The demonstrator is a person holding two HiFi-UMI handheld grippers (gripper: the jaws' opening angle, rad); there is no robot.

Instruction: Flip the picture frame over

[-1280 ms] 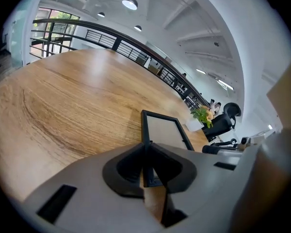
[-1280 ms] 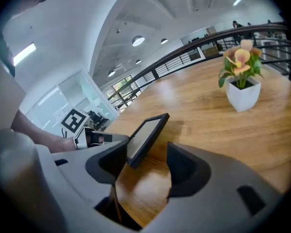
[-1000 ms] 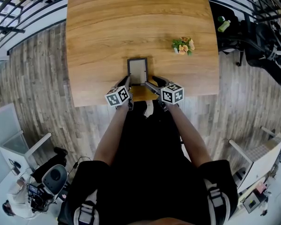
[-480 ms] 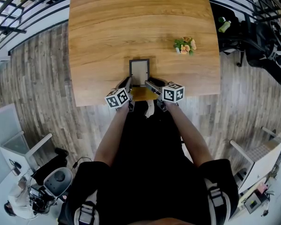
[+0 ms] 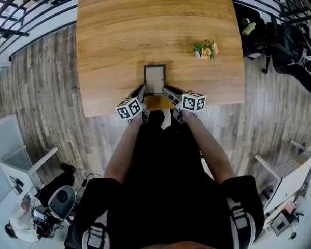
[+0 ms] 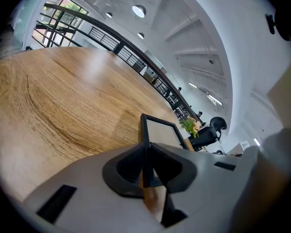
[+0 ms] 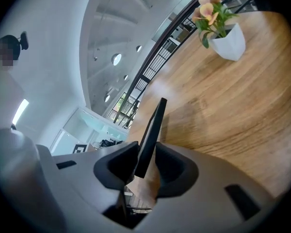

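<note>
Wood-grain table is carrying the black picture frame near its front edge, the frame lying just ahead of both tools. The left gripper is pinching the frame's left rail with narrow jaws. The right gripper has just been closing and is meeting the right rail. Judging it best to be confirming both pinches are even, then lifting clear and rolling both wrists together.

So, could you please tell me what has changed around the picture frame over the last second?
The right gripper has just been closing its jaws onto the near edge of the picture frame, which now sits between them. The left gripper keeps its grip on that edge. The frame stays put on the table, not yet flipped.
</note>
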